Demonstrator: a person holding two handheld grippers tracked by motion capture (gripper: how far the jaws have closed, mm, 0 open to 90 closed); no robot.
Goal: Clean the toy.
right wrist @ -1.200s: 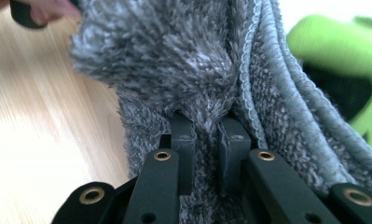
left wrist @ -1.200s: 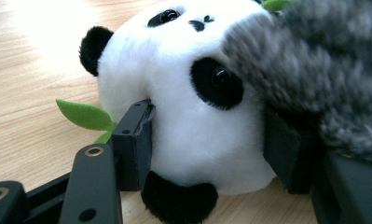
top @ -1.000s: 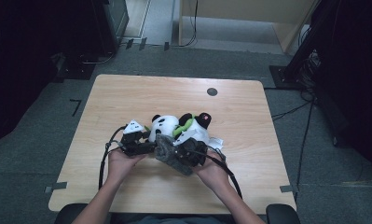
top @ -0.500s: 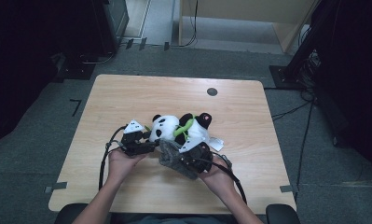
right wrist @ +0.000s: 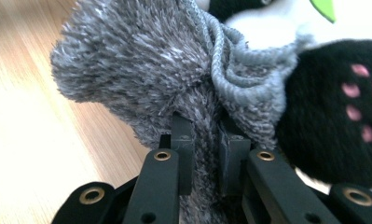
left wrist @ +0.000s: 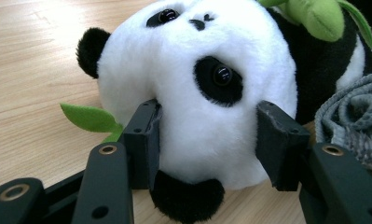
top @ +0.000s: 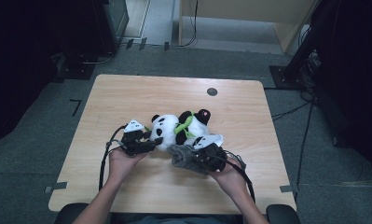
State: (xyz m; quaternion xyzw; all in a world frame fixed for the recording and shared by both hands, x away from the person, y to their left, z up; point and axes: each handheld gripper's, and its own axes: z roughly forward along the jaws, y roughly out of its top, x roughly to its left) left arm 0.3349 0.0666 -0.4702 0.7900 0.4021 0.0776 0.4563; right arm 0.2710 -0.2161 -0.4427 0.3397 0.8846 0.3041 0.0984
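Observation:
A black-and-white panda plush [top: 181,128] with a green leaf scarf lies on its side at the middle of the wooden table [top: 249,102]. My left gripper [top: 155,142] comes in from the left, and its jaws have just been closing on the panda's head [left wrist: 197,60]. Both pads [left wrist: 144,140] now press into the white fur. My right gripper [top: 193,156] is shut on a fuzzy grey knitted cloth [right wrist: 141,60], pinching a fold of it. The cloth [top: 183,158] sits against the panda's near side, beside a black paw with pink pads [right wrist: 342,116].
A small black round disc [top: 212,91] is set in the table's far part. A green felt leaf [left wrist: 88,116] lies on the wood beside the panda's head. Cables trail from both grippers towards the near edge. Dark equipment and floor surround the table.
My right gripper has moved to the right with the grey cloth in it. The left hand has stayed in place at the panda's head.

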